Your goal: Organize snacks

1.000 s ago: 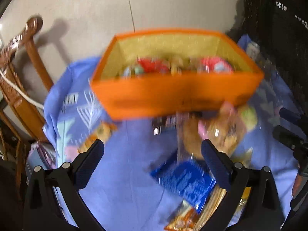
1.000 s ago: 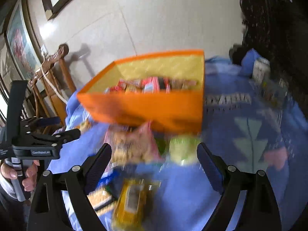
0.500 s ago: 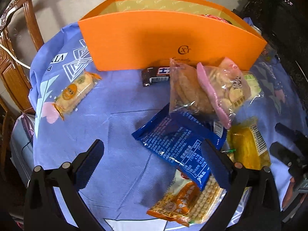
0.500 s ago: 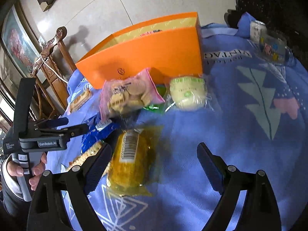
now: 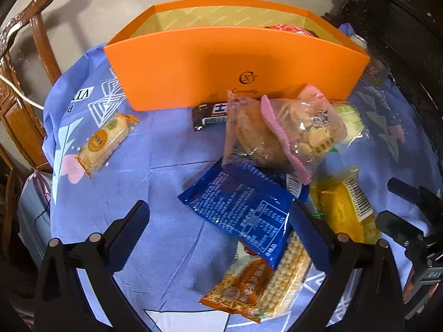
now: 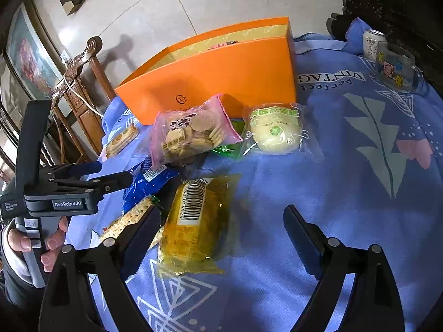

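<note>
Blue printed cloth (image 6: 346, 166) covers the worktop; tiled floor (image 6: 221, 2) and a wooden chair (image 5: 25, 63) lie beyond. Orange box (image 5: 235, 63) stands at 12 o'clock, snack packets (image 5: 249, 210) loose before it. Left hand-held gripper (image 5: 218, 229) and right hand-held gripper (image 6: 221, 229) both have fingers apart, holding nothing.

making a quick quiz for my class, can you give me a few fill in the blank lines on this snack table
1. The big box behind the snacks is coloured ____.
2. The blue packet lies partly on top of the ____ pack.
3. The can stands at the table's far ____ side in the right wrist view.
4. Both grippers' fingers are ____.

Answers: orange; cracker; right; open
</note>
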The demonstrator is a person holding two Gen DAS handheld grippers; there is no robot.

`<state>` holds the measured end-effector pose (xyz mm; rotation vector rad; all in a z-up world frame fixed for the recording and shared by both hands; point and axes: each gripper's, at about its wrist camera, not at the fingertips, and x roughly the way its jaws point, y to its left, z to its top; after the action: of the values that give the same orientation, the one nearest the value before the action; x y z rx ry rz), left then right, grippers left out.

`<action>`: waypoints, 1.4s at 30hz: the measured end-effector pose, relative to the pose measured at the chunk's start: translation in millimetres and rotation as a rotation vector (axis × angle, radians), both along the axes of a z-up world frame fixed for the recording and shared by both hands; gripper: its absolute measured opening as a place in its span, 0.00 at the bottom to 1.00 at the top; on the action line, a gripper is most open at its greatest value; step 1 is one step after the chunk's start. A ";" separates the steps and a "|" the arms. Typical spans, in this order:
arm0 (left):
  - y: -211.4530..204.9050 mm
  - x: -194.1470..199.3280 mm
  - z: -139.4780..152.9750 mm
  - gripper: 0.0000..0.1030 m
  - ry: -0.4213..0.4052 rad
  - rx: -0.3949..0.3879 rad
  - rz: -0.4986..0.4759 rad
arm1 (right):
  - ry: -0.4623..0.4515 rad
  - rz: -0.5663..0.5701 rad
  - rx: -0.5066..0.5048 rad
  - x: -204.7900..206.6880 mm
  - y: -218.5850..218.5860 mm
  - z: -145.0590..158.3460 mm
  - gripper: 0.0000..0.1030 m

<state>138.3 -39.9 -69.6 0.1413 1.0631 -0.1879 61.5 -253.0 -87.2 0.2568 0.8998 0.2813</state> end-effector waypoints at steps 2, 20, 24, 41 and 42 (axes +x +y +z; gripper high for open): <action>-4.8 1.8 -5.7 0.96 0.015 -0.001 -0.004 | 0.003 -0.003 0.000 -1.5 -1.3 -0.3 0.88; -5.4 13.9 -17.7 0.58 0.058 -0.118 -0.036 | 0.100 0.044 -0.148 13.7 41.5 -22.3 0.89; 6.3 13.9 -16.8 0.70 0.076 -0.095 -0.026 | 0.130 0.068 -0.276 26.5 63.4 -32.2 0.88; 22.9 14.1 -11.5 0.96 0.155 -0.041 0.155 | 0.066 0.042 -0.073 18.2 11.3 -26.7 0.40; 19.3 16.4 -14.5 0.96 0.170 -0.045 0.184 | 0.062 0.049 -0.065 18.4 11.4 -27.7 0.40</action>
<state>154.7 -20.6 -84.0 -0.0135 1.2332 -0.0577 79.9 -241.6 -114.8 0.1845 0.9762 0.2907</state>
